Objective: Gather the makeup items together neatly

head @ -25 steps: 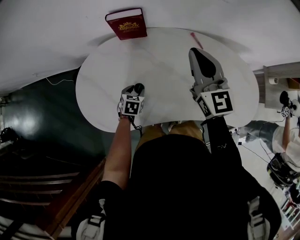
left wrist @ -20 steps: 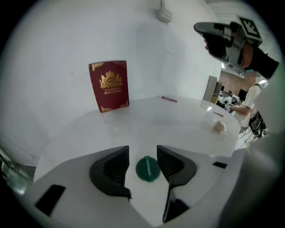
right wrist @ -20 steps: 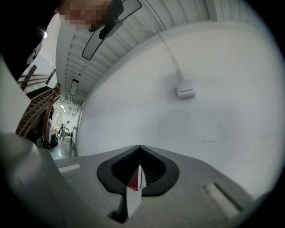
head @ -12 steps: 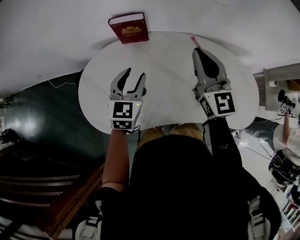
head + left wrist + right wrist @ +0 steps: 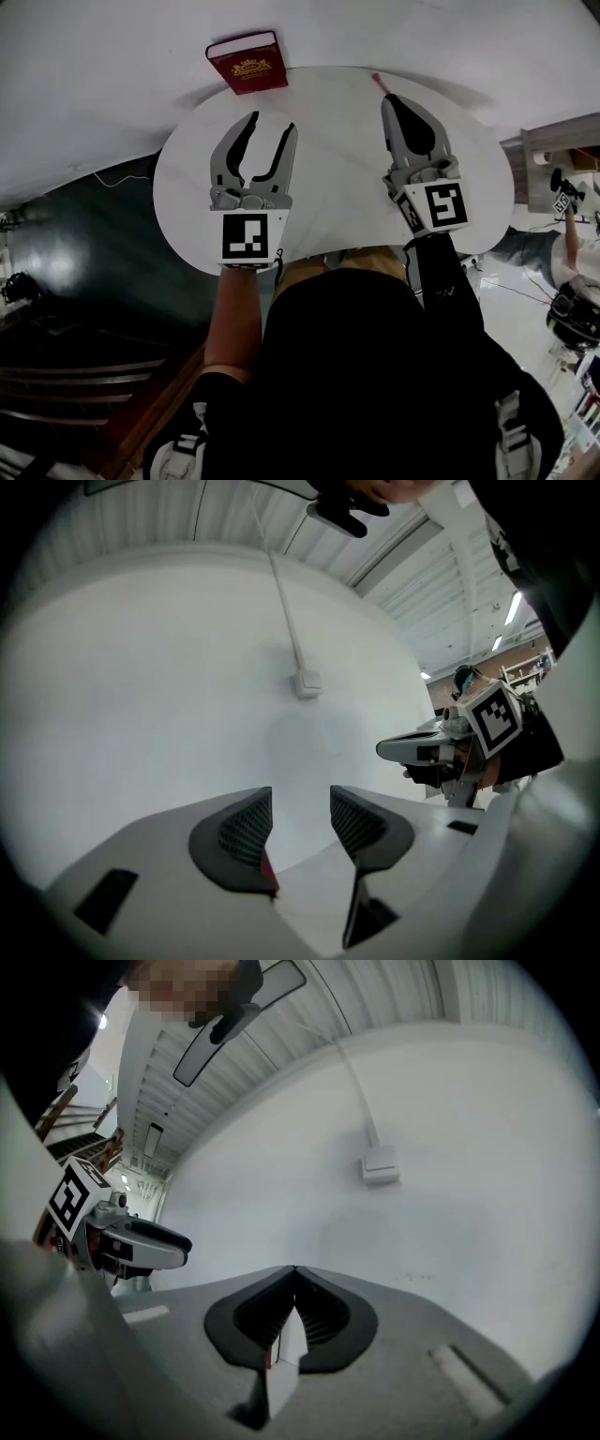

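Note:
A dark red, book-like case [image 5: 247, 63] with a gold emblem lies at the far edge of the round white table [image 5: 337, 159]. A thin pink stick [image 5: 378, 81] lies just past the tip of my right gripper [image 5: 392, 101], whose jaws are shut with nothing seen between them. My left gripper [image 5: 265, 131] hovers over the table's left half, open and empty, pointing toward the red case. In the left gripper view the left gripper [image 5: 300, 803] faces a white wall, with a sliver of red [image 5: 267, 866] low between the jaws. The right gripper [image 5: 294, 1274] faces the same wall.
A white wall with a cable and a small box [image 5: 306, 682] stands beyond the table. Dark floor [image 5: 84, 244] lies to the left, with a wooden rail below. Another person with a gripper [image 5: 562, 202] is at the far right. My own dark clothes fill the near side.
My left gripper has swung up from the table's near edge to point forward over the table, jaws spread. The right gripper has barely moved.

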`<state>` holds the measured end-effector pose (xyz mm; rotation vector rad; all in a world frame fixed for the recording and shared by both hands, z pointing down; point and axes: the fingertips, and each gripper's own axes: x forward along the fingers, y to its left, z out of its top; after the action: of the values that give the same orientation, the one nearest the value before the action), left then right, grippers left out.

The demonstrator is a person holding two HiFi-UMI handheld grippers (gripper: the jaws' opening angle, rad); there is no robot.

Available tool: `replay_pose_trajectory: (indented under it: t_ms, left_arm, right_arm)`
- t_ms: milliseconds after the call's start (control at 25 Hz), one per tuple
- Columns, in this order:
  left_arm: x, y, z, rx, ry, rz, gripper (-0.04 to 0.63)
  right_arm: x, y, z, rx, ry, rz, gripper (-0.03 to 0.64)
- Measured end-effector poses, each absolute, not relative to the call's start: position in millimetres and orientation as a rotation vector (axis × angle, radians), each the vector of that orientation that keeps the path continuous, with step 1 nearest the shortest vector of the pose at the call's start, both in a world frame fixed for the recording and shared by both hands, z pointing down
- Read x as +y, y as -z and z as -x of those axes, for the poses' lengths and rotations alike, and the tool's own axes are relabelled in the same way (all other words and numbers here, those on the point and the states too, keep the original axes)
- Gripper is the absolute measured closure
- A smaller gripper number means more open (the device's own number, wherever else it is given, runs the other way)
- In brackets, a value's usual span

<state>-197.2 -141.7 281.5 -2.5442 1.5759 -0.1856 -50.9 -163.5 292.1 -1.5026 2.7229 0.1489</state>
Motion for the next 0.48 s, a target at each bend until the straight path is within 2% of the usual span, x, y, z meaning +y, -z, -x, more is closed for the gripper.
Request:
replay_pose_trajectory:
  t_ms: [480]
  left_arm:
    - [-154, -278, 59, 1.13, 0.098, 2.791, 0.402]
  right_arm:
    - [-136, -278, -60, 2.493, -0.205, 1.868, 0.612]
